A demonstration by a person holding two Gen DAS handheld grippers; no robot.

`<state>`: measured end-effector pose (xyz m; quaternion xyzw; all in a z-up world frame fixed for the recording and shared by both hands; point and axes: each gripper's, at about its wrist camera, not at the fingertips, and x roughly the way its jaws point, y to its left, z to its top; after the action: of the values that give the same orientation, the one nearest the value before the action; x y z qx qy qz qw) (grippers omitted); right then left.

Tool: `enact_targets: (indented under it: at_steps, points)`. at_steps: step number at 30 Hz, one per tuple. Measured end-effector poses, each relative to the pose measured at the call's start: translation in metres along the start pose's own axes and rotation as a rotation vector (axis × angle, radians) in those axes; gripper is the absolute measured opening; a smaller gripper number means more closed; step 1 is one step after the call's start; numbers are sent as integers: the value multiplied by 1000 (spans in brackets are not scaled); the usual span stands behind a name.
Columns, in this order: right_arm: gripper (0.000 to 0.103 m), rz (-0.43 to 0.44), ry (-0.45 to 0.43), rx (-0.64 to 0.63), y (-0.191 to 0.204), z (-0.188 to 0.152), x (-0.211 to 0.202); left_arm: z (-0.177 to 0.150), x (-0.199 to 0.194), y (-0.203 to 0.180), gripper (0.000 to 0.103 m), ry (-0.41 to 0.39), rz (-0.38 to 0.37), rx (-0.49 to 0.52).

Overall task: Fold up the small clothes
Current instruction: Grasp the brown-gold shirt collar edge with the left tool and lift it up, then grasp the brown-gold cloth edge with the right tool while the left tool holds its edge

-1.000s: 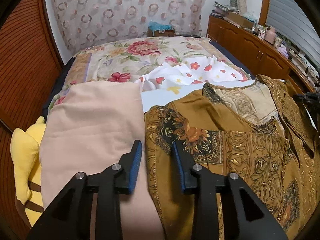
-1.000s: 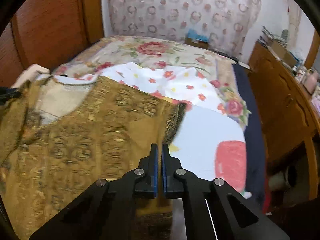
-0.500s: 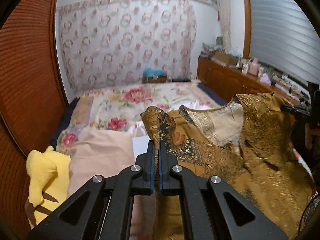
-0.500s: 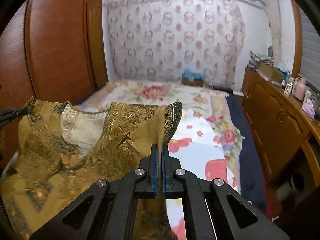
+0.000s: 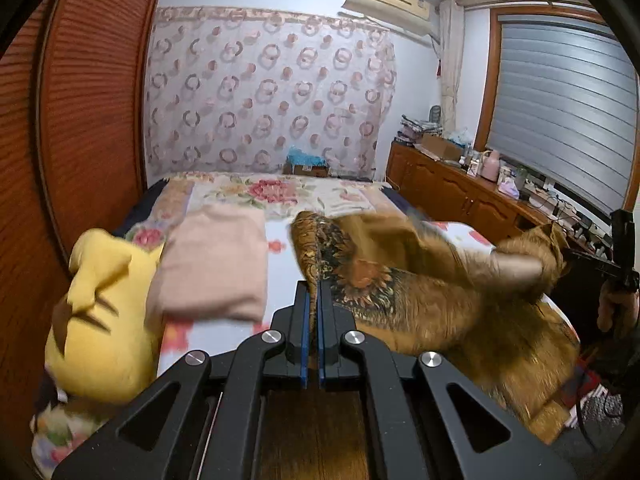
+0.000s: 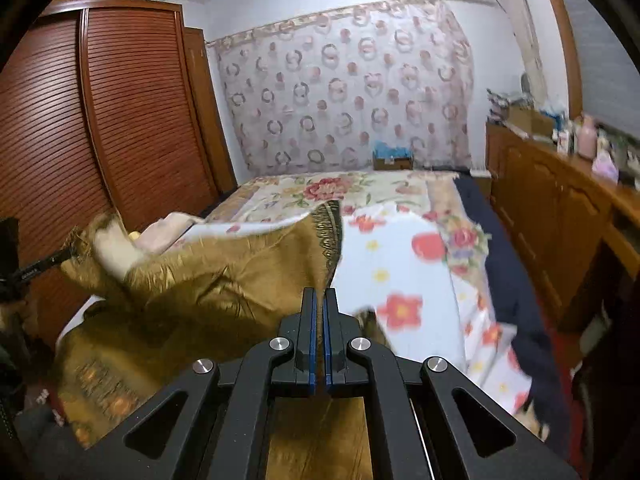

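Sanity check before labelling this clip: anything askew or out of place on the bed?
Nothing damaged or spilled. The brown patterned garment hangs bunched and blurred between the left hand-held gripper and right hand-held gripper, both clamped on its corners. The folded pink cloth lies neat beside a yellow plush toy.

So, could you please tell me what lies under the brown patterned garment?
The brown patterned garment hangs over the white flowered sheet, pinched by the left gripper and right gripper. Whatever lies directly beneath it is covered.
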<state>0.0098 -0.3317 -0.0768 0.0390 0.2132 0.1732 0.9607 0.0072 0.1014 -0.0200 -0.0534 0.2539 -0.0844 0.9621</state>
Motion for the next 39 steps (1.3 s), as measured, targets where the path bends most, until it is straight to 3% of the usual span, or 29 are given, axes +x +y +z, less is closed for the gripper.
enact_targets:
  at_steps: [6,8,11,13,16,18,22,24,29,33,39]
  points:
    - [2,1,90,7,-7,-30,-37,-29,-13,-13,4,75,-20,20]
    - [2,-1,158,-8,-5,-34,-38,-38,-16,-15,4,94,-28,10]
    - [6,-35,191,-16,-11,-38,-35,-47,-19,-9,21,102,-14,-16]
    - [13,-64,192,-18,-19,-36,-35,-47,-20,-1,51,91,20,-25]
    - [17,-94,174,-32,-19,-26,-40,-38,-17,10,71,74,40,-30]
    - [24,-112,154,-47,-17,-18,-41,-33,-15,14,76,57,47,-28]
    - [40,-139,113,-28,-13,-9,-41,-21,-1,21,77,60,75,-3]
    - [40,-146,116,-10,-9,-13,-42,-13,13,23,77,65,81,21]
    - [48,-147,133,6,0,-23,4,-3,45,35,77,104,83,26]
    - [49,-117,203,22,-11,-20,29,-9,76,47,77,177,85,31]
    - [53,-145,277,-13,-9,-22,49,-23,98,48,77,262,64,38]
